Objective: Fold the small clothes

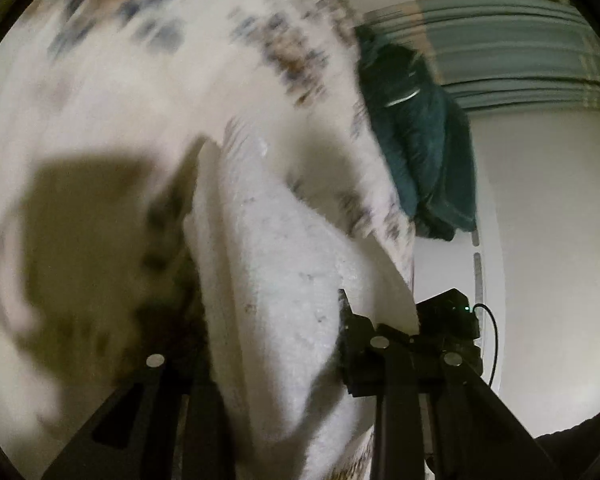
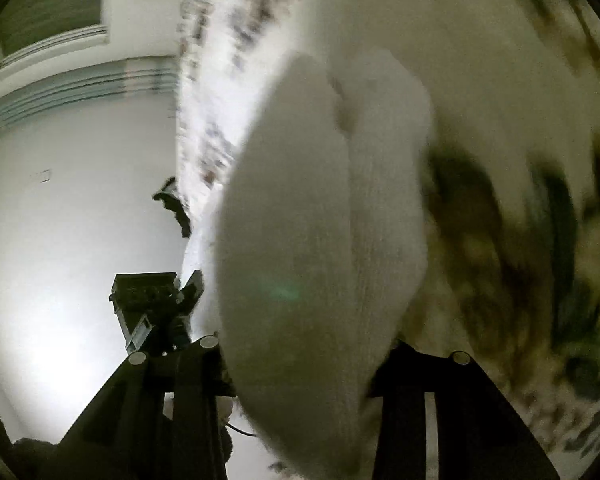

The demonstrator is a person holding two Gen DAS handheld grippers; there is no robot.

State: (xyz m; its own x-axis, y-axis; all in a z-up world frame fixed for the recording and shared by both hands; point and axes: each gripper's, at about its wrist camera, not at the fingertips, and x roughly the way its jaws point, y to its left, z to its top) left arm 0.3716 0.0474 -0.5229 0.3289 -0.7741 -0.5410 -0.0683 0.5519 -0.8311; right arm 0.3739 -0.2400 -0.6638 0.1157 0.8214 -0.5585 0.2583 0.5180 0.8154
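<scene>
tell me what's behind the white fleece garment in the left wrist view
Past the right edge of the white fleece garment hangs a dark teal cloth, with a pale wall and grey-green slats behind. The garment fills the rest and hides whatever lies beyond it.

White fleecy garment (image 1: 284,280): soft cloth, fuzzy matt nap, blurred printed speckles toward upper left.
Dark teal cloth (image 1: 420,140): matt fabric, upper right.
Black left tool (image 1: 268,364): matt plastic, shiny round metal studs.
Black right tool (image 2: 332,354): matt plastic, same metal studs.
</scene>
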